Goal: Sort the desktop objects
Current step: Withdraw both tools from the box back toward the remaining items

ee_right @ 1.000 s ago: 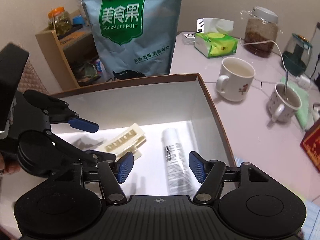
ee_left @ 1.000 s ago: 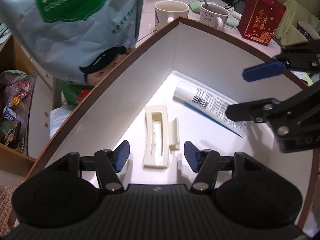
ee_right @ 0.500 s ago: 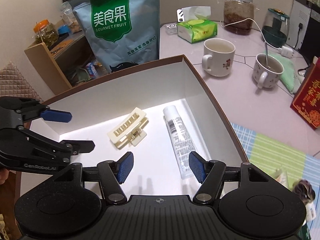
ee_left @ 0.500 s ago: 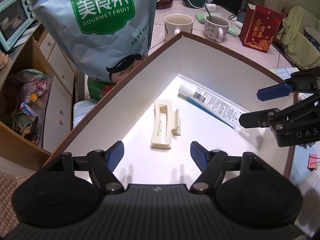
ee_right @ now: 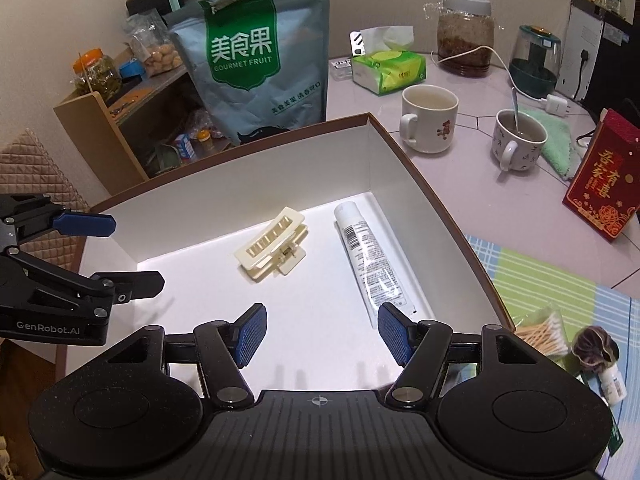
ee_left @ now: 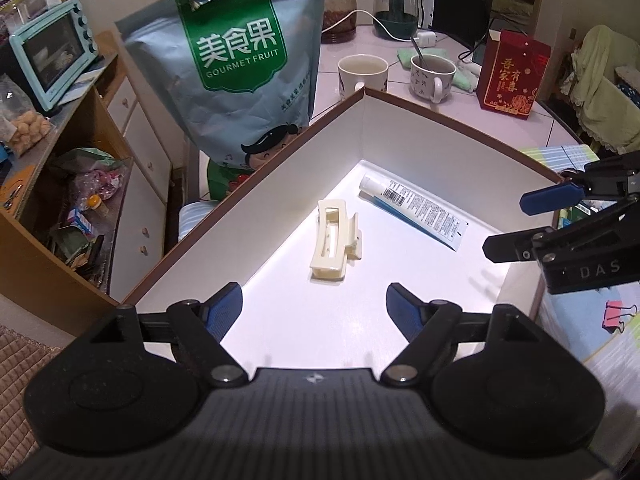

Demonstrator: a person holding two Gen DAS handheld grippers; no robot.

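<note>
The left gripper (ee_left: 314, 306) and right gripper (ee_right: 322, 334) hover spread and empty above the box (ee_right: 436, 204), where 2 items, a clip (ee_right: 272, 244) and a tube (ee_right: 370, 262), already lie apart. Next likely: fetch the swabs (ee_right: 540, 336) outside.

Both wrist fisheyes look down, close, from opposite sides, into brown-rimmed white cardboard box (ee_left: 400, 120) (ee_right: 280, 168); shared: cream plastic hair claw (ee_left: 334, 238) (ee_right: 272, 245).
</note>
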